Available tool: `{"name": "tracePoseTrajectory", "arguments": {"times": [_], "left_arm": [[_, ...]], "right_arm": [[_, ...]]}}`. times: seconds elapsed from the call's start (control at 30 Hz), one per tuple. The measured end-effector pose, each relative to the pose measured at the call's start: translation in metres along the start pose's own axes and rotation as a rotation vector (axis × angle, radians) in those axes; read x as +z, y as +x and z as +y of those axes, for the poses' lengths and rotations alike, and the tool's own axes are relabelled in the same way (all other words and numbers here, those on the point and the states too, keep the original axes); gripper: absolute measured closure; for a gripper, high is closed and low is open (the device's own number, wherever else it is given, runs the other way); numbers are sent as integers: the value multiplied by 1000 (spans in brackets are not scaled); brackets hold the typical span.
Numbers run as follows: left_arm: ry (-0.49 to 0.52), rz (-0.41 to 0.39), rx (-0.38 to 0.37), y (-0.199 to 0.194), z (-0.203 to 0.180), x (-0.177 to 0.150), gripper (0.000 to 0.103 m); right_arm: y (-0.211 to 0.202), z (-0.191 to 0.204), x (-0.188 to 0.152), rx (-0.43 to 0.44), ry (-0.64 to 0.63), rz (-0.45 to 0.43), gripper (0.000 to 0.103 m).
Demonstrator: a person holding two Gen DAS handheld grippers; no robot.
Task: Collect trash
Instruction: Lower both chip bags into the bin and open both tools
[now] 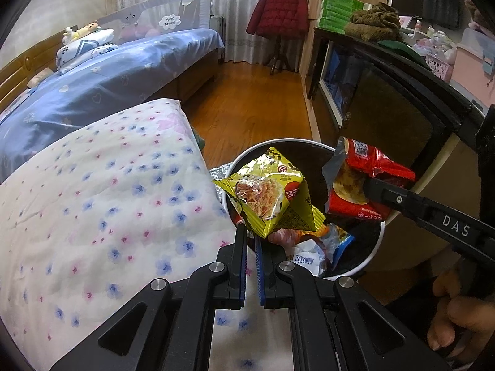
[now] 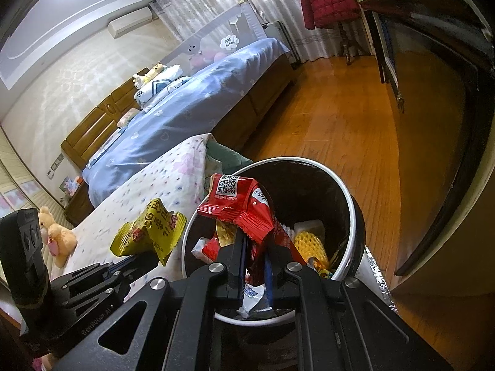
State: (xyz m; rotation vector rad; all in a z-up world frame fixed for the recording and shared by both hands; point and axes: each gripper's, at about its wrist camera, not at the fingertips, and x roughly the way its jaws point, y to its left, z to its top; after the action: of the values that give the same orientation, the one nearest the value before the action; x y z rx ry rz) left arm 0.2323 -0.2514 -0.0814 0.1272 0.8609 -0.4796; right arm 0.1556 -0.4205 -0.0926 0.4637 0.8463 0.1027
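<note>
My left gripper point(image 1: 251, 232) is shut on a yellow-green snack wrapper point(image 1: 269, 194) and holds it over the near rim of a round white trash bin point(image 1: 379, 238) with a dark inside. In the right wrist view that wrapper point(image 2: 148, 232) hangs just left of the bin point(image 2: 349, 198). My right gripper point(image 2: 256, 244) is shut on a red snack wrapper point(image 2: 241, 207) above the bin's opening; it also shows in the left wrist view point(image 1: 359, 182), held by the right gripper point(image 1: 368, 185). Several wrappers lie inside the bin.
A bed with a flowered quilt point(image 1: 102, 204) lies left of the bin, a blue bed point(image 1: 123, 86) beyond. A dark cabinet point(image 1: 386, 108) stands to the right. Wooden floor point(image 1: 247, 105) runs between. A coat stand with a red jacket point(image 1: 280, 12) is at the far wall.
</note>
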Motion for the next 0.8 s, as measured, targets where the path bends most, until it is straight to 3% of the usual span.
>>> {"name": "tracePoseTrajectory", "arguments": {"times": [0.8], "left_arm": [[13,8,0,3,-9,8,99]], "right_arm": [[8,-2,6,-9,3,22,90]]}}
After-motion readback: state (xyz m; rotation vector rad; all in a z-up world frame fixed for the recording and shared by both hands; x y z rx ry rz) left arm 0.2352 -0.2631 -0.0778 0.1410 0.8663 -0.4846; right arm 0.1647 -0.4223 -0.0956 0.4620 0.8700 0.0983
